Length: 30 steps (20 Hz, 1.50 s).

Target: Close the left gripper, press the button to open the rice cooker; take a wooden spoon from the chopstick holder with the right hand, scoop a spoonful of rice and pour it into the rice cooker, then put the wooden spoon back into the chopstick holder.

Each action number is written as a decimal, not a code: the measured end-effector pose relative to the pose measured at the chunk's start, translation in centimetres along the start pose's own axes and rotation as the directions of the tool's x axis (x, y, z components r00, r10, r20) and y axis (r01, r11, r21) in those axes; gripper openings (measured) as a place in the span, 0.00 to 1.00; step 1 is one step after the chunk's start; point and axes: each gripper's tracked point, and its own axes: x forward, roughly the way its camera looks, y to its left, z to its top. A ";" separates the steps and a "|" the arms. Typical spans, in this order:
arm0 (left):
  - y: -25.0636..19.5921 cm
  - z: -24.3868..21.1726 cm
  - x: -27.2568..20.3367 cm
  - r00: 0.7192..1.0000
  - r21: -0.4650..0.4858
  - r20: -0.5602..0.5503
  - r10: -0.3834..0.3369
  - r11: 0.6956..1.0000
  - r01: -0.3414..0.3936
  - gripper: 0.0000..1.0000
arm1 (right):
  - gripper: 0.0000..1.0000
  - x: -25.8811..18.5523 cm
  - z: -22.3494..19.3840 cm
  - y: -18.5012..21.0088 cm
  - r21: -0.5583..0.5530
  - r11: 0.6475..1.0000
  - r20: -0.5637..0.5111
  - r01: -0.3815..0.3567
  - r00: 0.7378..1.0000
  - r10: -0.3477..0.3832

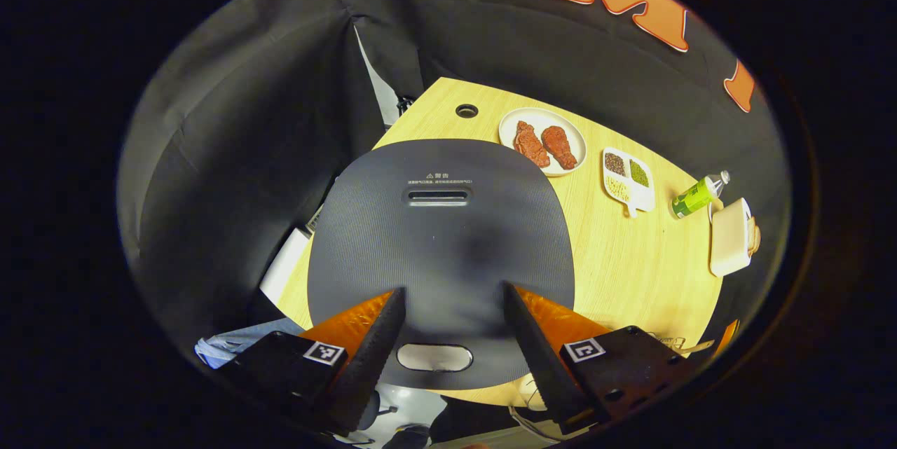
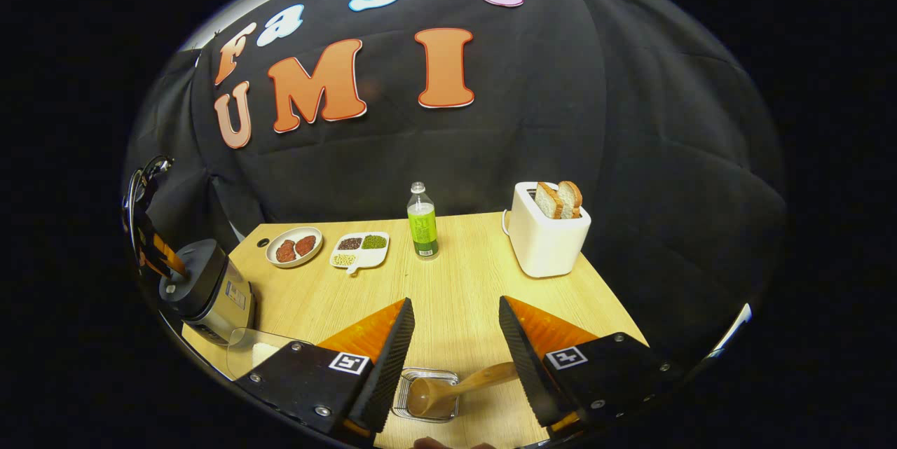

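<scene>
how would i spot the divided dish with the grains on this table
Start from the white toaster and go left past the green bottle. The next thing is the divided dish, beside the plate of meat. It alone has three compartments and a short handle.

Left tool (image 1: 454, 326): black ribbed fingers, orange backing, square markers, screws.
</scene>
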 end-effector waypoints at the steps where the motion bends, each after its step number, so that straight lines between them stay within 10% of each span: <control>1: -0.1 0.1 0.3 1.000 0.003 -0.005 -0.003 1.000 0.003 0.96 | 0.77 0.0 0.0 0.0 0.001 1.000 0.000 0.000 1.000 0.000; 14: -0.4 -0.2 0.8 0.993 -0.006 -0.115 -0.005 1.000 0.004 0.95 | 0.77 0.8 0.0 1.9 -0.037 0.999 -0.013 -0.024 1.000 0.023; 23: -0.4 0.3 0.0 0.998 -0.004 0.063 0.000 1.000 0.000 0.97 | 0.77 0.2 3.0 3.6 -0.055 0.997 0.051 -0.061 0.997 0.064; 27: -2.2 1.9 -1.2 0.955 -0.032 0.294 -0.041 0.998 0.053 0.94 | 0.77 -0.2 6.5 4.6 -0.081 0.994 0.147 -0.078 0.985 0.089; 30: -3.5 4.9 -5.8 0.850 0.047 0.524 -0.056 0.998 0.036 0.97 | 0.76 -1.2 9.5 5.7 -0.086 0.992 0.229 -0.092 0.967 0.110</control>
